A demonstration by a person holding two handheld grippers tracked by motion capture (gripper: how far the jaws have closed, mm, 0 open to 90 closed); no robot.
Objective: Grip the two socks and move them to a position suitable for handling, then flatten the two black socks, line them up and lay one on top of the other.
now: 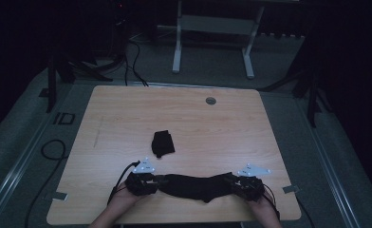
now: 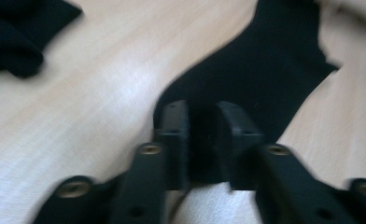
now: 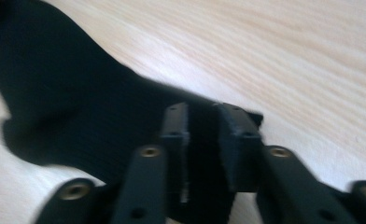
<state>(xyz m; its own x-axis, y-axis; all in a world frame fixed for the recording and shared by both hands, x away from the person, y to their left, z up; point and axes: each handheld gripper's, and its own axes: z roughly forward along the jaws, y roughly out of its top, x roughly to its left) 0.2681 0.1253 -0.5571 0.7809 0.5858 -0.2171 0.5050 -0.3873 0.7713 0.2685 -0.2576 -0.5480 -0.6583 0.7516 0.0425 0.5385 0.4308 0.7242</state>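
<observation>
A long black sock (image 1: 196, 186) lies stretched out flat near the table's front edge. My left gripper (image 1: 159, 179) is at its left end and my right gripper (image 1: 229, 180) at its right end. In the left gripper view the jaws (image 2: 203, 109) stand a little apart, with the sock's (image 2: 265, 60) edge lying in the gap. The right gripper view shows the same: the jaws (image 3: 202, 109) are parted over the other end of the sock (image 3: 64, 93). A second black sock, folded (image 1: 162, 143) (image 2: 13, 32), lies in the middle of the table, apart from both grippers.
The wooden table (image 1: 127, 109) has a grey cable grommet (image 1: 210, 100) near its far edge. Cables (image 1: 53, 149) lie on the floor at the left. A white desk frame (image 1: 177, 47) stands behind the table. The room around is dark.
</observation>
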